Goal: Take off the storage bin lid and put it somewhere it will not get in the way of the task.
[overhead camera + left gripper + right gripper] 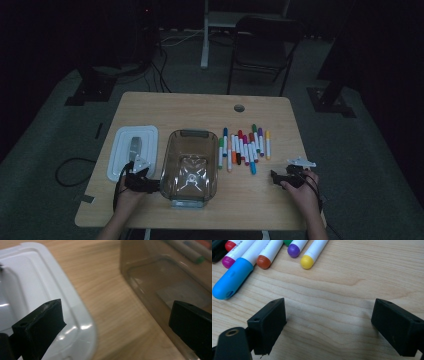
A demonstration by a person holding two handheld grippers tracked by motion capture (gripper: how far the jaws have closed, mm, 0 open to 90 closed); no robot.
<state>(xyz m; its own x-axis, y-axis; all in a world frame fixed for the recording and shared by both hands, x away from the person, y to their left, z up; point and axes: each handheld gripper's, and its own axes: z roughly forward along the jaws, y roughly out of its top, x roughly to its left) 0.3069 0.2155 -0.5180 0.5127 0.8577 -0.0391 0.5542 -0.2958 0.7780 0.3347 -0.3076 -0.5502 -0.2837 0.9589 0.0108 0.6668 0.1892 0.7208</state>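
**Clerk:** Nearest the table's front edge, item one: left gripper (150, 186), held in the person's left hand (131, 192). Jaws spread wide, nothing between them. Position?

**Checker:** Low over the bare wood, in the gap between two things. In the left gripper view, one jaw overlaps the corner of the white lid (30, 290) and the other overlaps the wall of the clear container (160, 285). Whether either jaw touches, I cannot tell.

**Clerk:** Item two: right gripper (279, 177), in the right hand (299, 187).

**Checker:** Jaws likewise parted wide and empty, bare wooden table (342, 305) between them. Pointed toward the markers.

**Clerk:** Item three: markers (243, 145), one loose row, lying flat.

**Checker:** Just ahead of the right gripper's jaws, none within them. Closest is the blue marker (233, 277), ahead of and just beyond one jaw. Farther on in that view: caps in magenta, orange-brown, purple, and the yellow-capped marker (308, 260), all apart from the jaws.

**Clerk:** Item four: clear container, seen from the high view (191, 165).

**Checker:** Open-topped, standing between the two grippers, beside the left one; the markers lie on its far side from that gripper.

**Clerk:** Item five: white lid, high view (131, 150).

**Checker:** Flat on the table, ahead of the left gripper and to its outer side.
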